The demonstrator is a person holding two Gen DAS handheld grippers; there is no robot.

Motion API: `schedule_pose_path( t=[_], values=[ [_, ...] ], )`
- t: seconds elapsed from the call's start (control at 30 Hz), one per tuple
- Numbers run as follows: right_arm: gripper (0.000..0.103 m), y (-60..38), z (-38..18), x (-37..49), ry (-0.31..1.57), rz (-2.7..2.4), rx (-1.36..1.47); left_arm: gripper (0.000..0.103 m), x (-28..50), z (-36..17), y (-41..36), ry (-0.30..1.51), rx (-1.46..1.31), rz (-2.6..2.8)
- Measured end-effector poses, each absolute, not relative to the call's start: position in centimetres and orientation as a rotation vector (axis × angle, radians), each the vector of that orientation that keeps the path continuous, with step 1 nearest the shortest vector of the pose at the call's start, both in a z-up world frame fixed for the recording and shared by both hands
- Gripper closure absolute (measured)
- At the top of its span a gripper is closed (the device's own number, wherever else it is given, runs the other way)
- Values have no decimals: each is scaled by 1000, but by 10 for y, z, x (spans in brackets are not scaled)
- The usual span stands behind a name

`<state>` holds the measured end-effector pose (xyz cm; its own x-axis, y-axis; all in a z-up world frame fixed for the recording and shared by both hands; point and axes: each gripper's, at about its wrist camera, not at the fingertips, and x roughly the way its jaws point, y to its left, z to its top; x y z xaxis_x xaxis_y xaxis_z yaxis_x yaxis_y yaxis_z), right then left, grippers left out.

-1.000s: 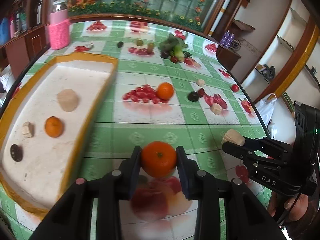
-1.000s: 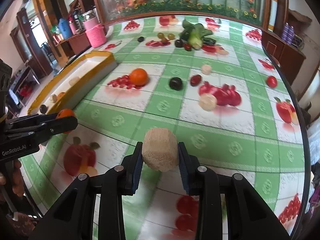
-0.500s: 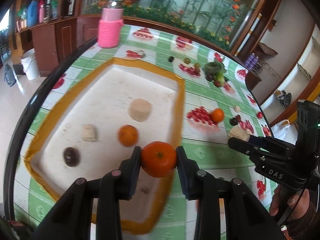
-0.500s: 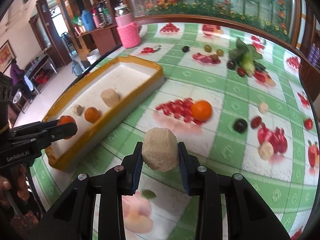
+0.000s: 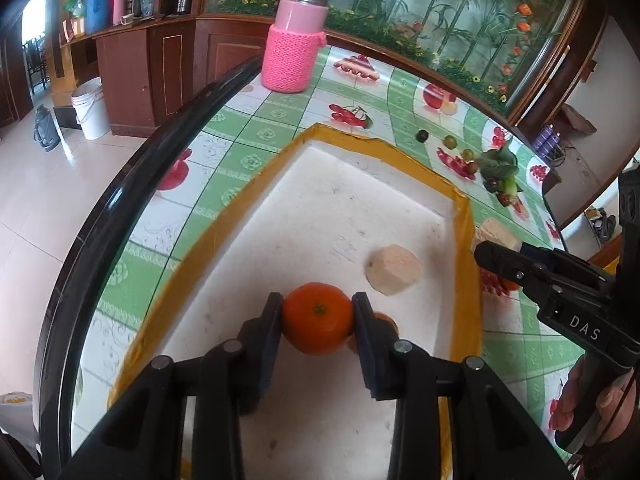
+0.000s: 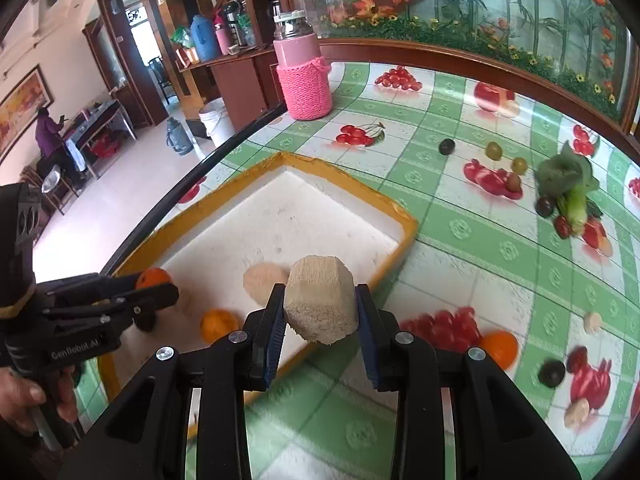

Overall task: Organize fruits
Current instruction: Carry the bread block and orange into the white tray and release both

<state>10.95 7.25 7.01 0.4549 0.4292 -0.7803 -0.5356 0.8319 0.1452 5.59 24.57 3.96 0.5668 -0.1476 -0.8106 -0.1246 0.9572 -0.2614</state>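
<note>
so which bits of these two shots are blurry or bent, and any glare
Left wrist view: the table edge bows in a strong fisheye curve, the floor beside it shines with glare, and the orange in the left claw is sharp. Right wrist view: the fruit at lower right is smeared by motion, while the beige chunk in the right claw stays crisp.

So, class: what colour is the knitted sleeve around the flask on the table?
Bright pink; the knitted sleeve shows best in the left wrist view.
</note>
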Motion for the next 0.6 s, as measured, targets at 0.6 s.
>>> schedule_pose_path(
  t=[0.6],
  values=[
    [71,124,18,155,964,582,-318,65,98,14,250,1043,-298,38]
  ],
)
